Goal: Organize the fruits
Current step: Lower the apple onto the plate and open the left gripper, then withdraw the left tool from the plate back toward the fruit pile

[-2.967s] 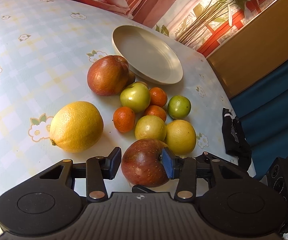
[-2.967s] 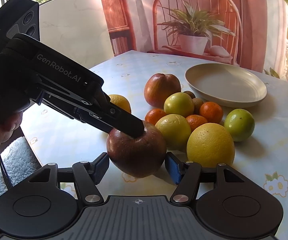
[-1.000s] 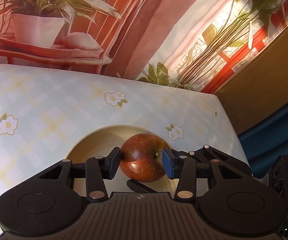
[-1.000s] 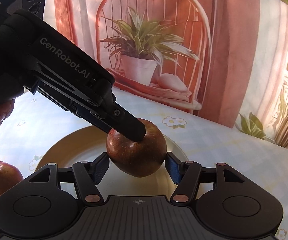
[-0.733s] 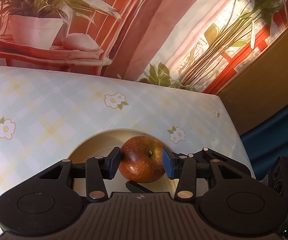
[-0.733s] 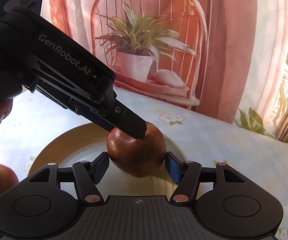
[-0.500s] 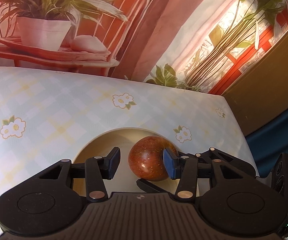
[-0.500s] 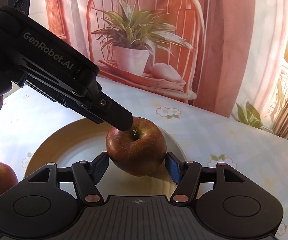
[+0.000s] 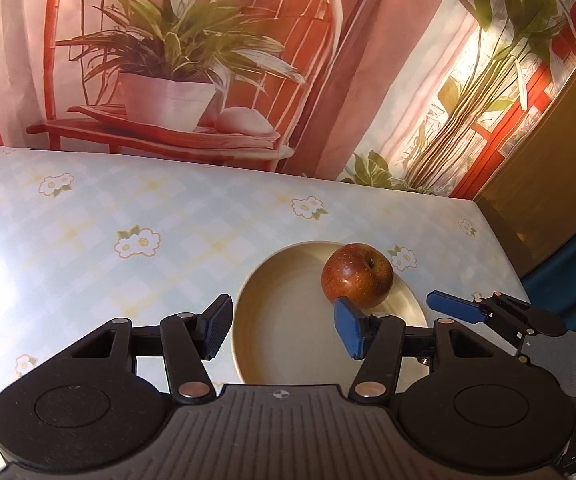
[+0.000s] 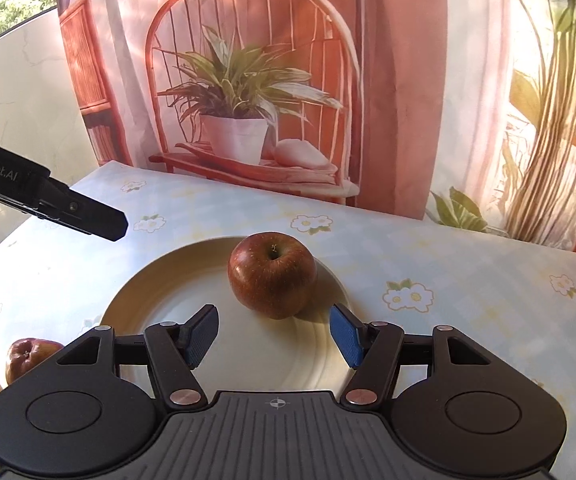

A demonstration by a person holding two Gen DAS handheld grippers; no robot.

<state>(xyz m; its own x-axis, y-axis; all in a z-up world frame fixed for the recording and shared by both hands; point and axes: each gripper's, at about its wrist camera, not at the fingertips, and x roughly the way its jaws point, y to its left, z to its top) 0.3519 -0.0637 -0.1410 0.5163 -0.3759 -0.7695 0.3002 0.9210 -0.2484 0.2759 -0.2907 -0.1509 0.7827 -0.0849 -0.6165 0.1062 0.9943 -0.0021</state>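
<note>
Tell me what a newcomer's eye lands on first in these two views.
The red apple sits alone, stem up, on the far side of the cream plate, which lies on the flowered tablecloth. The right gripper and the left gripper both hang near it with jaws open, touching nothing. Behind the table, a backdrop shows a potted plant on an orange chair.

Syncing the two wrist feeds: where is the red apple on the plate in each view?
Left wrist: the apple sits right of centre, on the plate's far right part, just beyond the left gripper's open jaws.
Right wrist: the apple sits near centre, on the plate's far part, ahead of the right gripper's open jaws.
Shared landmark: the potted plant backdrop.
</note>
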